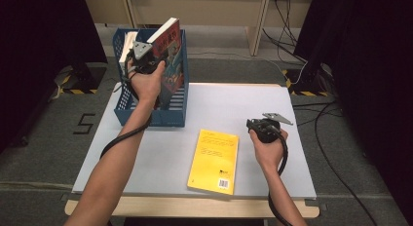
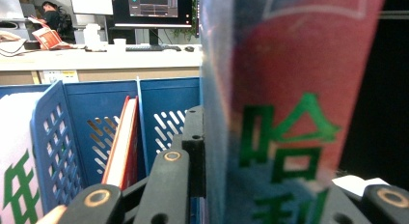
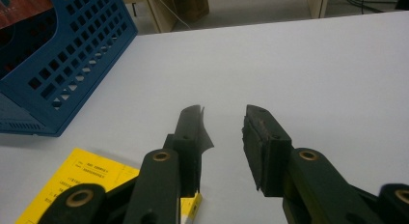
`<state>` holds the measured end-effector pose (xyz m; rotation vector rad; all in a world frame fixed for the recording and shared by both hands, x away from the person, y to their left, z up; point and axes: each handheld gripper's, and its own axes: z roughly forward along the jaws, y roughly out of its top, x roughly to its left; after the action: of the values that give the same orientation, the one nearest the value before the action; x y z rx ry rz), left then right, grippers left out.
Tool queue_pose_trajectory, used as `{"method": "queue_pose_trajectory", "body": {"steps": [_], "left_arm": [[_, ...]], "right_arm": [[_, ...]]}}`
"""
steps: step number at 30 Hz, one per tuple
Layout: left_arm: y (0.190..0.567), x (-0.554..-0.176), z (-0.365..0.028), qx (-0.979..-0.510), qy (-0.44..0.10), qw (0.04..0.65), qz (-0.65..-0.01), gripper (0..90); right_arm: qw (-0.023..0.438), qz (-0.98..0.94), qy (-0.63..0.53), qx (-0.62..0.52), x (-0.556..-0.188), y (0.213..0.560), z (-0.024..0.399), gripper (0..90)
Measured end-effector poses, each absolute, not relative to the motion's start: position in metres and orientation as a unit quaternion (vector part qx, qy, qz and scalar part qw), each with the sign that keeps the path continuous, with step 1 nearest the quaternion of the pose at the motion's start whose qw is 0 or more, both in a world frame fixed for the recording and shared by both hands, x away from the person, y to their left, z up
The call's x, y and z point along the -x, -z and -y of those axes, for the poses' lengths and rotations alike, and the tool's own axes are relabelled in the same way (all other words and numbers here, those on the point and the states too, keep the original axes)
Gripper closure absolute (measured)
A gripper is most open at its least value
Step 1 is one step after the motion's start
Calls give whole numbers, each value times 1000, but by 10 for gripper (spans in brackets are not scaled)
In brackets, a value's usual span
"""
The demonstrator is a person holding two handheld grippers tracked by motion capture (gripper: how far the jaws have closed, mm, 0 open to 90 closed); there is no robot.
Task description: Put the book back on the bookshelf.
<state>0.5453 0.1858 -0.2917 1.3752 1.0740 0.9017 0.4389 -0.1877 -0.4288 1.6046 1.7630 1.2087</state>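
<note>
The left gripper (image 1: 146,58) is clamped on a red and blue book (image 1: 168,53), holding it upright and a little tilted over the right-hand part of the blue file rack (image 1: 170,118) at the far left of the white table (image 1: 160,158). In the left gripper view the cover sits pinched between the black jaws, with the rack's slotted walls just behind it.

The right gripper (image 1: 253,124) rests low near the right side of the table, jaws spread with nothing between them, pointing toward the rack.

As I read it, the job is filing books into the rack, and it looks roughly midway. A thin red book (image 2: 120,142) already stands in a middle slot, and a white one (image 2: 17,166) stands in the left slot. The held book is not yet let go in its slot. A yellow book (image 1: 214,160) lies flat on the table, well apart from the rack, just left of the right gripper; that one is left to do.

Writing: large green Chinese characters on the held cover, the top one reading 哈. The white book shows a green character I can't make out in full. The yellow cover's small print and barcode are too fine to read. A black "5" is marked on the floor left of the table.
</note>
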Motion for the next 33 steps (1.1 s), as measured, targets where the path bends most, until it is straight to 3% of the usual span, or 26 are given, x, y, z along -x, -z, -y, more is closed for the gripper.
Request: {"method": "queue_pose_trajectory", "body": {"steps": [33], "left_arm": [[314,-570,-179,-584,-386,535,-473,739]], "right_arm": [[234,-648,-438,-578,-435,439,187,679]]}}
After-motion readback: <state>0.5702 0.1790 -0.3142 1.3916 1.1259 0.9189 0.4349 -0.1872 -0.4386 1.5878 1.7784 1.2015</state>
